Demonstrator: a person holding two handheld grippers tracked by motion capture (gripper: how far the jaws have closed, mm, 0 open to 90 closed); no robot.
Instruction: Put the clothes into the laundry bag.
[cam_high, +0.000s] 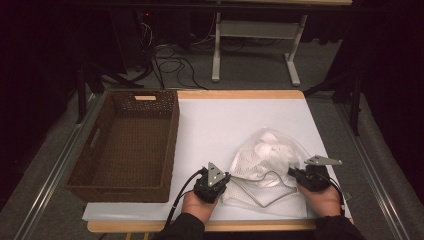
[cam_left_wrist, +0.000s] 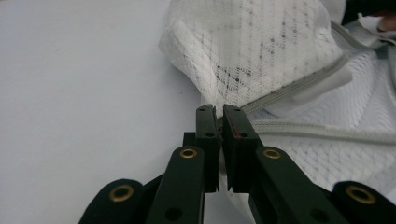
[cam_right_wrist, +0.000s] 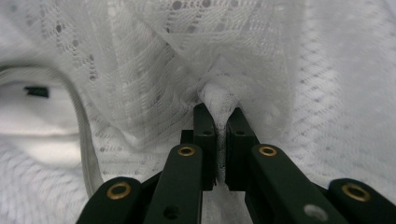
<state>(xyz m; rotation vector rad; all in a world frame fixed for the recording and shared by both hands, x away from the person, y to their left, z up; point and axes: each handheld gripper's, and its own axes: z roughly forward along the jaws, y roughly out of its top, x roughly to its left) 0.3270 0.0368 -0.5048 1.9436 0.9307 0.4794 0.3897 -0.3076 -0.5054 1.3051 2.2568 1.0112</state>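
1. While both grippers already pinch the white mesh bag (cam_high: 265, 160), nothing has gone into the brown wicker basket (cam_high: 127, 145) at the left of the high view, so I judge the work to be at its start: the hold is made, and lifting or opening the bag and carrying it over remain.
2. Left gripper (cam_left_wrist: 218, 114): jaws together, clamped on a fold of mesh right beside the grey zipper (cam_left_wrist: 299, 91), at the bag's lower-left edge in the high view.
3. Right gripper (cam_right_wrist: 219, 114): jaws together on a bunched peak of netting at the bag's lower-right edge.
4. The bag lies on the white table top (cam_high: 220, 125), lower right of centre in the high view, apart from the basket.
5. It looks soft and crumpled, with see-through netting, white contents inside and the zipper curving open along its near side.
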